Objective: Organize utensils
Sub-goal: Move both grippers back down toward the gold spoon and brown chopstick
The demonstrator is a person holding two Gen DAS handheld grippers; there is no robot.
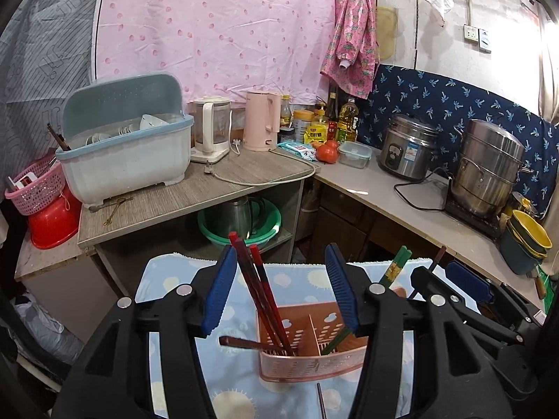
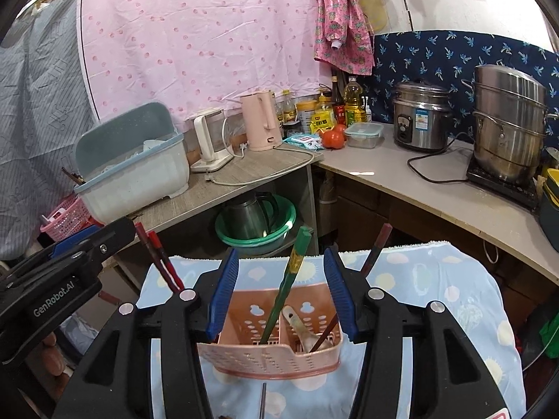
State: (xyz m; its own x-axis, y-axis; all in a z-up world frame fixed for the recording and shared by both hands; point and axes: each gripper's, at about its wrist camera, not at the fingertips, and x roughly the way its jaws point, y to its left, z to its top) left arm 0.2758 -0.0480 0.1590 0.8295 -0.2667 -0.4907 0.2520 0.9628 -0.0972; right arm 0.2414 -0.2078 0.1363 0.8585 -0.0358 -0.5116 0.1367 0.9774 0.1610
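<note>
Pink holder [image 2: 272,356] on blue cloth [image 2: 436,296]: red chopsticks [image 1: 260,289], green chopsticks [image 2: 284,286], spoon [image 2: 304,328] already stowed. Left claw [image 1: 284,289], right claw [image 2: 283,293] open, empty. One utensil [image 2: 262,401] remains outside.

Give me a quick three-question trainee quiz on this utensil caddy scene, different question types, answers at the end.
1. True or false: the red chopsticks stand in the pink caddy.
2. Multiple choice: the caddy sits on A) a bare wooden counter, B) a blue patterned cloth, C) a metal tray.
3. Fill in: between the open jaws of the right hand-held gripper, unheld, stand the ____ chopsticks.

Key: 1 true; 2 B; 3 green.
</note>
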